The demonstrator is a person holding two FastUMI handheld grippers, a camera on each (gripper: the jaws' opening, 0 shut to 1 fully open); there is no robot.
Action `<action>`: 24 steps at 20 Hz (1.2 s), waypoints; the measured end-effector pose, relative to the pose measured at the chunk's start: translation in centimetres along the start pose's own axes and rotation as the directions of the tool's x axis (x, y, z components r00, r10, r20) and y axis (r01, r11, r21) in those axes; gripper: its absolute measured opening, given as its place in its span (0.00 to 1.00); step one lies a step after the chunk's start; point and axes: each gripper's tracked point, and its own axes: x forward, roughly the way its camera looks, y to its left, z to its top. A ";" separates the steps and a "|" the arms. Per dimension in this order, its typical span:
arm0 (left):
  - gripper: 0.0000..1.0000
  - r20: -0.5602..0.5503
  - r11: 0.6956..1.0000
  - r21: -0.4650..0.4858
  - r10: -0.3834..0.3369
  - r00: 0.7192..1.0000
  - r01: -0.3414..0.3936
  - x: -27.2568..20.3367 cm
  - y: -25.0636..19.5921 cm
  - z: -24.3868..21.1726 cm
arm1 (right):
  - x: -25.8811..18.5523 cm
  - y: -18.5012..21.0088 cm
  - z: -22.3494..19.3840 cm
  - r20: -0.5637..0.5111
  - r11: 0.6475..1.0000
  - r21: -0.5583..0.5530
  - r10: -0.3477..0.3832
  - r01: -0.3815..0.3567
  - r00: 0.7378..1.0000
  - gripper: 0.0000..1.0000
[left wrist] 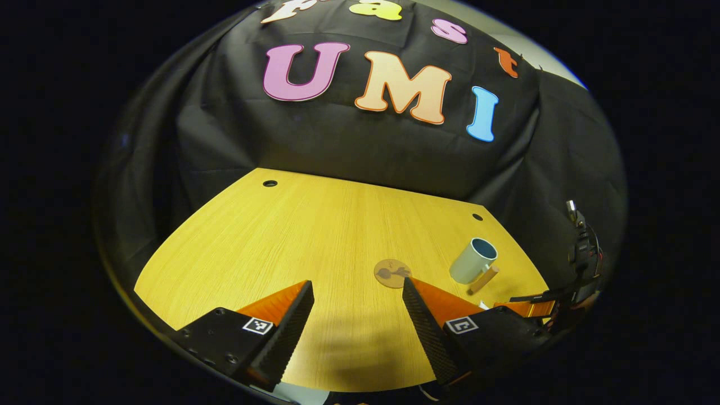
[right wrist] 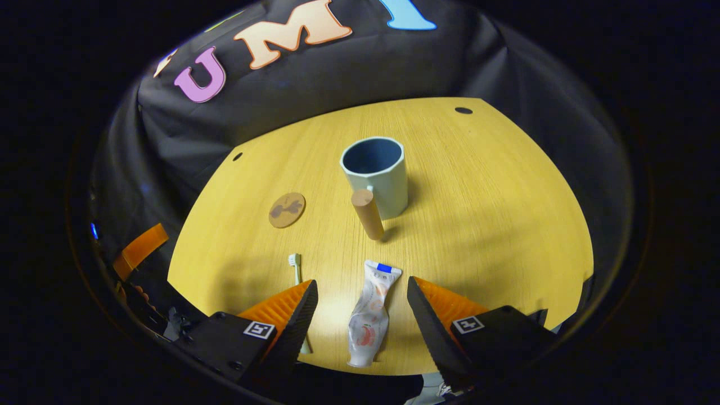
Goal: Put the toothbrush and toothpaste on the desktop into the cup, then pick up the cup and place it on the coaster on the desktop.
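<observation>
Soft, crinkled white plastic toothpaste tube (right wrist: pixel 370 315), lower centre of right gripper view, lying flat between the spread fingers of the right gripper (right wrist: pixel 360 309): probably light, squashy; grip mid-body. Left gripper (left wrist: pixel 357 309) likewise spread, empty. Pale cup (right wrist: pixel 377 174) upright, centre.

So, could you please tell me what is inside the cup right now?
The cup looks empty: only its dark inner wall shows, with toothpaste and toothbrush lying on the desktop. Its bottom is hidden by the rim.
</observation>
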 end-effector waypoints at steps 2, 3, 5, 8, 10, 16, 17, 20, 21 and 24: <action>0.95 -0.012 1.000 -0.001 0.007 1.000 -0.007 0.4 0.7 -0.5 | 1.1 -0.7 -0.6 -0.040 1.000 -0.002 -0.030 0.030 0.999 0.99; 0.95 -0.018 1.000 -0.001 0.010 1.000 -0.010 0.7 1.0 -0.5 | 1.5 -0.8 -0.7 -0.061 0.999 0.004 -0.039 0.040 0.997 0.93; 0.95 -0.025 1.000 -0.002 0.014 1.000 -0.014 0.9 1.3 -0.8 | 2.2 -1.0 -0.8 -0.097 0.999 0.021 -0.047 0.049 0.994 0.98; 0.95 -0.028 1.000 -0.002 0.018 0.999 -0.018 1.4 2.0 -0.8 | 3.4 -1.1 -0.8 -0.125 0.998 0.017 -0.062 0.065 0.990 0.88; 0.95 -0.033 1.000 -0.009 0.016 0.999 -0.016 1.5 2.1 -1.0 | 4.0 -1.0 -1.0 -0.148 0.997 0.008 -0.069 0.071 0.987 0.89; 0.95 -0.034 1.000 -0.011 0.027 0.999 -0.028 1.9 2.8 -1.1 | 5.1 -1.4 -2.4 -0.217 0.993 -0.041 -0.116 0.110 0.969 0.74; 0.95 -0.034 0.999 -0.011 0.030 0.999 -0.030 1.9 3.0 -1.1 | 5.3 -1.4 -2.5 -0.223 0.992 -0.045 -0.122 0.115 0.967 0.73; 0.95 -0.037 0.999 -0.016 0.029 0.999 -0.030 2.0 3.2 -1.3 | 5.2 -1.6 -2.3 -0.226 0.992 -0.039 -0.122 0.116 0.966 0.50; 0.95 -0.040 0.999 -0.018 0.027 0.999 -0.028 2.0 3.0 -1.4 | 5.3 -1.7 -2.4 -0.231 0.992 -0.033 -0.126 0.122 0.965 0.50; 0.95 -0.042 1.000 -0.015 0.024 0.999 -0.025 2.0 2.8 -1.6 | 5.0 -2.3 -2.3 -0.237 0.988 -0.016 -0.150 0.151 0.960 0.47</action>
